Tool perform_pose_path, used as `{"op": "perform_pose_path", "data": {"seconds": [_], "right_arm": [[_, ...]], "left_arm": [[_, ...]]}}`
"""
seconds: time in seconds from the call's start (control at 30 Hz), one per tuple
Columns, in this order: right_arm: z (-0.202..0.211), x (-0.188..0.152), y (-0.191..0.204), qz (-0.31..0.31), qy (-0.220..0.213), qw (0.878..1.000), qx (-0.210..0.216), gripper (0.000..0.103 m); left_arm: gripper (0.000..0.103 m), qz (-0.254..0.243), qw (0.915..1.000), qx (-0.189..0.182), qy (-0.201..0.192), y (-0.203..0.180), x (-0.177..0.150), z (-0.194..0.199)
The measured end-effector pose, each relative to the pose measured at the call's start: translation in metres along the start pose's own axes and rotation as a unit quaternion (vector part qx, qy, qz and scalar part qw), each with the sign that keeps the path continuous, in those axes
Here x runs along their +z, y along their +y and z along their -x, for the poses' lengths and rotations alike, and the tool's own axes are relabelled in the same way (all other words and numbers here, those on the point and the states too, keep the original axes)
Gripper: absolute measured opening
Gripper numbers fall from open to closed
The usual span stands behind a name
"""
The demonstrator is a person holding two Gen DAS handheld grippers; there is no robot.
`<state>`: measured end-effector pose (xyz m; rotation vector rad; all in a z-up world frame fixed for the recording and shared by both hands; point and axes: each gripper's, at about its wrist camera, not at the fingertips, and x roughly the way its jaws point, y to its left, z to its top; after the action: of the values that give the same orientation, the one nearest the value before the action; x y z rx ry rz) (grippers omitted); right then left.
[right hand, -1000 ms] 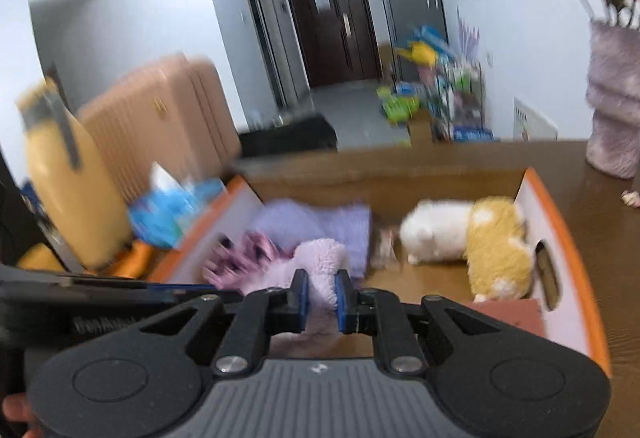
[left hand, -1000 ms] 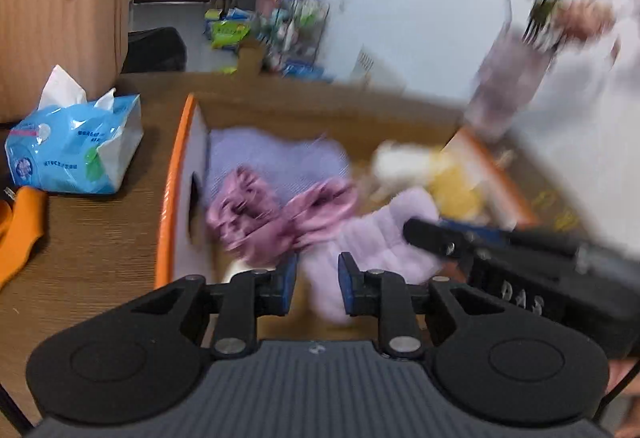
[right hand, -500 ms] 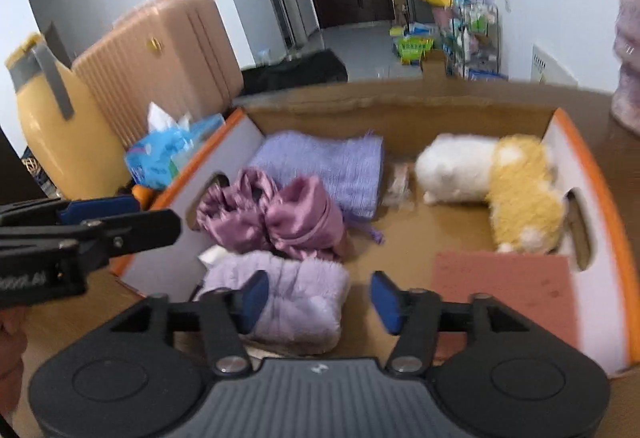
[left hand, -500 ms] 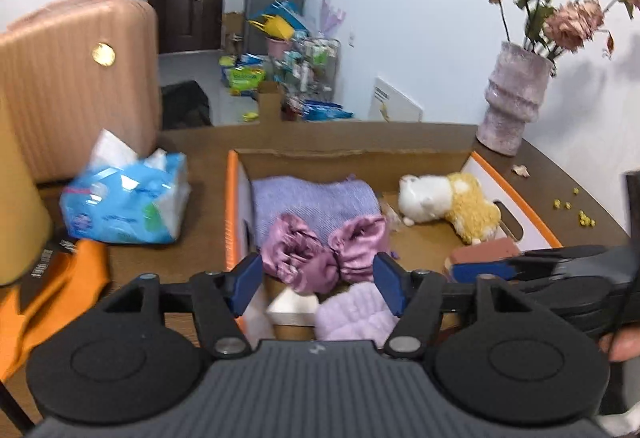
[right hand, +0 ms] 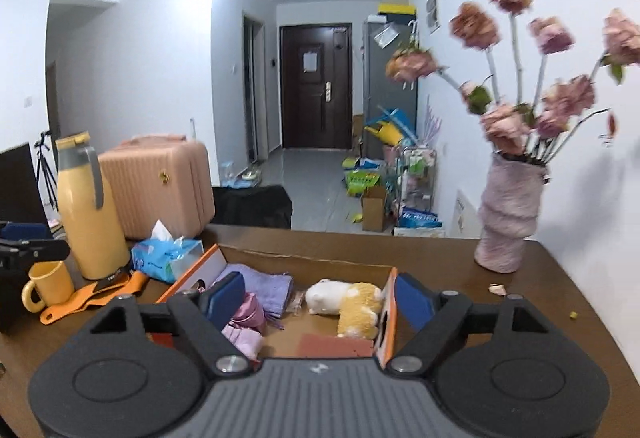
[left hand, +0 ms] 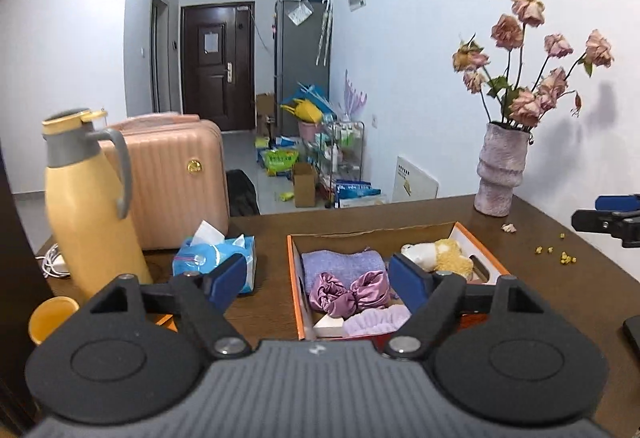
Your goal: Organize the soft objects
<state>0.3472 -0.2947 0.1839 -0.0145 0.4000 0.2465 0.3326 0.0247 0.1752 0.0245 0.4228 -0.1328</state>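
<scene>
Surface: brown table point(left hand: 532, 302), white-walled room behind.
Left gripper point(left hand: 320, 278): lower centre, jaws spread wide, holding nothing.
Right gripper point(right hand: 316, 298): likewise wide apart and empty.
Box point(left hand: 294, 278): centre frame, beyond the fingers, holding scrunchies point(left hand: 348, 294), purple towel point(left hand: 340, 264), plush toy point(left hand: 436, 258).

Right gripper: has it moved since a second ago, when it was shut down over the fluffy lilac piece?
Yes. The right gripper has opened and drawn up and back from the cardboard box; the fluffy lilac piece lies released inside.

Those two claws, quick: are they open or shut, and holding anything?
Left claw: open, holding nothing.
Right claw: open, holding nothing.
</scene>
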Motion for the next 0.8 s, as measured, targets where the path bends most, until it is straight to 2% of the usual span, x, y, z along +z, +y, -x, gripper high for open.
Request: {"op": "perform_pose_path", "data": {"seconds": [0.1,0.17,0.3,0.47,0.53,0.63,0.7,0.8], "right_arm": [[0.025,-0.001,0.005,0.008,-0.016,1.000,0.006,0.082],[0.042,-0.005,0.008,0.012,-0.029,0.999,0.009,0.082],[0.082,-0.041,0.016,0.011,-0.067,0.997,0.026,0.086],[0.118,-0.107,0.034,-0.009,-0.068,0.995,0.071,0.086],[0.129,-0.135,0.042,-0.008,-0.059,0.995,0.074,0.086],[0.143,-0.169,0.049,-0.004,-0.047,0.996,0.071,0.086],[0.152,-0.188,0.048,-0.009,-0.032,0.997,0.066,0.085],[0.162,-0.208,0.044,-0.025,-0.013,0.997,0.073,0.082]], "left_arm": [[0.080,0.002,0.9999,-0.009,-0.013,-0.010,0.000,0.021],[0.082,0.002,0.9998,0.000,-0.021,-0.014,-0.009,0.038],[0.086,-0.005,0.9984,0.004,-0.056,-0.021,-0.059,0.081],[0.086,-0.002,0.9967,0.039,-0.071,-0.037,-0.131,0.118],[0.086,-0.003,0.9970,0.043,-0.063,-0.042,-0.155,0.127],[0.086,0.009,0.9986,0.042,-0.030,-0.044,-0.184,0.137],[0.086,0.020,0.9988,0.042,-0.011,-0.044,-0.199,0.144],[0.086,0.020,0.9990,0.040,-0.006,-0.042,-0.212,0.152]]}}
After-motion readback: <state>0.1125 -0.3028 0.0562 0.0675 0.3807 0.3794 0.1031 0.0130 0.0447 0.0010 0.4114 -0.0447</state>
